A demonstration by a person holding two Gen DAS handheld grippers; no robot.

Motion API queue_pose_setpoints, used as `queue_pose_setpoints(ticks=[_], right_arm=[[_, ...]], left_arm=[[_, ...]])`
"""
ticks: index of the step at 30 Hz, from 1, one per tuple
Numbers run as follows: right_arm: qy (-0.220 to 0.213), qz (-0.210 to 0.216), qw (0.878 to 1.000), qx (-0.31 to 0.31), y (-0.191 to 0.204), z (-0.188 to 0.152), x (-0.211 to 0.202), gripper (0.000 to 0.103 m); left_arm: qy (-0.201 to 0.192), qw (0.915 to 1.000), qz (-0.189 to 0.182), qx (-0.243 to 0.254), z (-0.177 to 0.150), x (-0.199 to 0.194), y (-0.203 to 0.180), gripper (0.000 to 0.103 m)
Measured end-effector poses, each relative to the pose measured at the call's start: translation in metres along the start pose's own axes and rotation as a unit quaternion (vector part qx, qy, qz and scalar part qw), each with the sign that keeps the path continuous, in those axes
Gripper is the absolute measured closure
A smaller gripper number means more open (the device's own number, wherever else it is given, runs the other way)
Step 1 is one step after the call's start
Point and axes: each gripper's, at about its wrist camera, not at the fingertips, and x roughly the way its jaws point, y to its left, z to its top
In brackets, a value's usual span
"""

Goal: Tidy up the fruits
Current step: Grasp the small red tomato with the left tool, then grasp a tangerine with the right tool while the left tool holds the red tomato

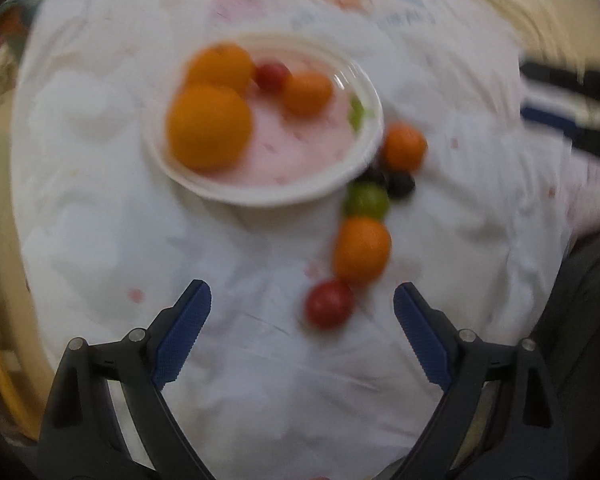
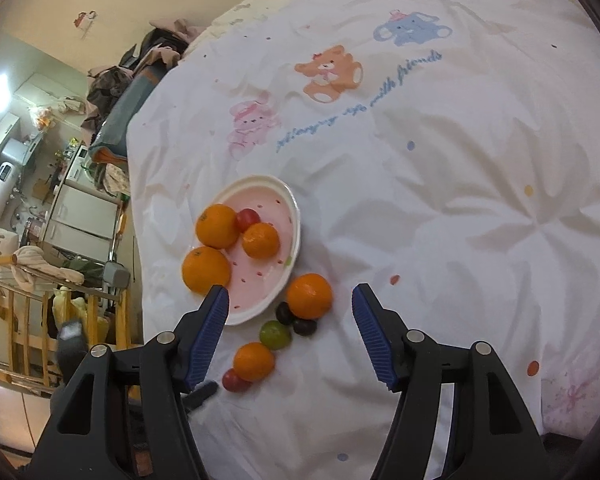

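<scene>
Fruits (image 2: 304,295): 4 on plate (image 2: 296,240), 6 beside (both jaws empty).

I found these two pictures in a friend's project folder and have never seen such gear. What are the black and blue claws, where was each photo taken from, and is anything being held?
The claws are two hand-held grippers, one in each of a person's hands; there is no robot arm. Each carries a wide-angle camera looking forward along its two blue-padded fingers. The blurry picture comes from the left gripper, the sharp one from the right gripper. Both look down on a white quilt printed with cartoon animals. On it sits a pink plate holding three oranges and a red tomato. Beside the plate lie more fruit: an orange, two dark grapes, a green fruit, a smaller orange and a red tomato. Both grippers are open and hold nothing.
</scene>
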Motion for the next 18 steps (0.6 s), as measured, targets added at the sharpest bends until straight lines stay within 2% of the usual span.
queue_pose_setpoints(ticks=[4,8,10,12,14,15,18], right_arm=[[0.000,0.001,1.000,0.006,-0.001,0.002,0.002,0.036],[0.001,0.000,1.000,0.006,0.000,0.003,0.003,0.036],[0.002,-0.003,1.000,0.005,0.001,0.004,0.004,0.036],[0.003,-0.006,1.000,0.006,0.000,0.004,0.006,0.036],[0.004,-0.006,1.000,0.009,-0.001,0.005,0.007,0.036],[0.004,-0.006,1.000,0.010,-0.002,0.005,0.008,0.036],[0.009,0.002,1.000,0.015,-0.001,0.005,0.010,0.036]], left_arm=[[0.027,0.9982,0.017,0.052,-0.003,0.023,-0.021,0.014],[0.027,0.9970,0.032,0.065,0.000,0.033,-0.025,0.037],[0.026,0.9973,0.024,0.064,0.002,0.033,-0.024,0.046],[0.028,0.9974,0.009,0.066,0.002,0.030,-0.025,0.070],[0.023,0.9969,0.011,0.075,0.000,0.025,-0.029,0.077],[0.019,0.9968,0.013,0.076,-0.002,0.022,-0.029,0.077],[0.012,0.9984,-0.012,0.054,-0.005,0.010,-0.022,0.077]])
